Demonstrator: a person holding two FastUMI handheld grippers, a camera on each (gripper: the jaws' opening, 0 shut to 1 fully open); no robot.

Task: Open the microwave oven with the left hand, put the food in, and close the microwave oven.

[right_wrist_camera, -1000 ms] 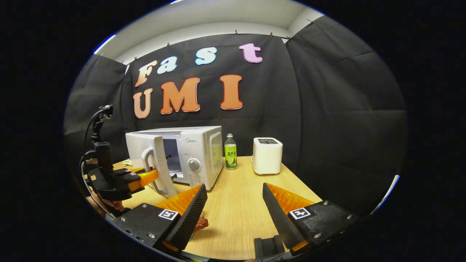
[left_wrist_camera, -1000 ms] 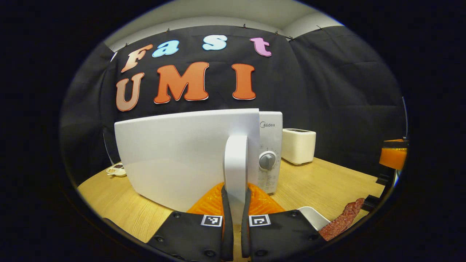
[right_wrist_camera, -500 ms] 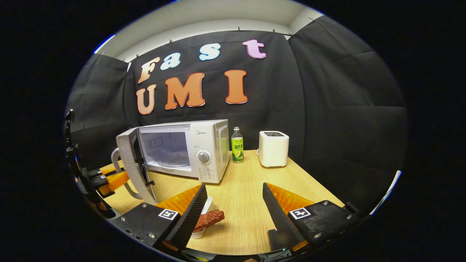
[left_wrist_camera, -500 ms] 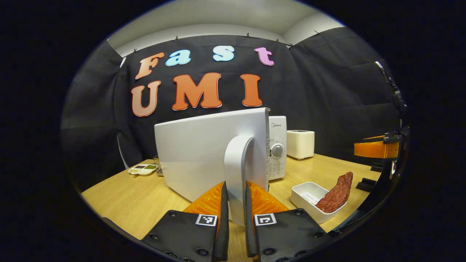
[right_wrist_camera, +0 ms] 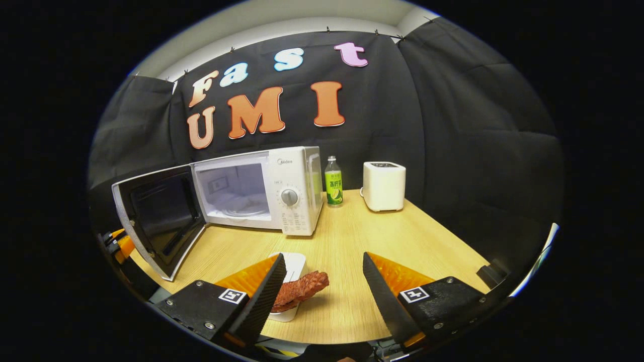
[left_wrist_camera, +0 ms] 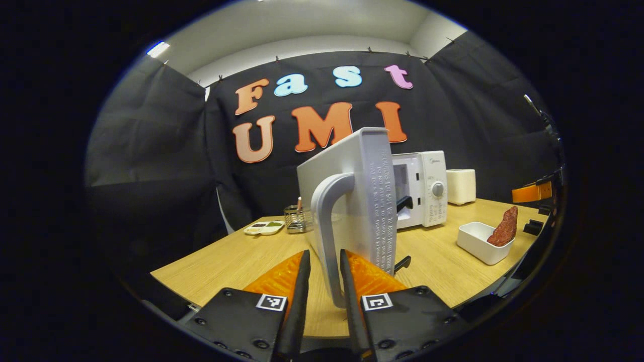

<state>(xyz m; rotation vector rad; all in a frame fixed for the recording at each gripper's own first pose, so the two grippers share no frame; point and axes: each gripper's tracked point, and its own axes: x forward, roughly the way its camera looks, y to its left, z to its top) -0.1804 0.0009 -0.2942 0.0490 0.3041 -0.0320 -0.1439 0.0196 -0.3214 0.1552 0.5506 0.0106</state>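
Note:
The white microwave [right_wrist_camera: 297, 191] stands at the back of the table with its door [right_wrist_camera: 161, 216] swung wide to the left and the cavity showing. In the left gripper view the door handle [left_wrist_camera: 327, 226] runs between the fingers of my left gripper [left_wrist_camera: 324, 266]. It lies against the right finger, with a slim gap at the left finger. A reddish-brown strip of meat [right_wrist_camera: 302, 289] leans out of a white dish [right_wrist_camera: 294, 264] near the table's front edge. My right gripper [right_wrist_camera: 322, 281] hovers open just in front of it, its left finger beside the dish.
A green bottle [right_wrist_camera: 332, 187] and a white toaster [right_wrist_camera: 384, 186] stand right of the microwave. A small sauce plate [left_wrist_camera: 265, 228] and a wire holder [left_wrist_camera: 297, 218] sit at the table's far left. Bare wooden table [right_wrist_camera: 392, 241] lies between the dish and the microwave.
The door swung from partly open to wide open, pulled by my left gripper. Its fingers have spread slightly on the handle. The right gripper drew nearer the meat and dish.

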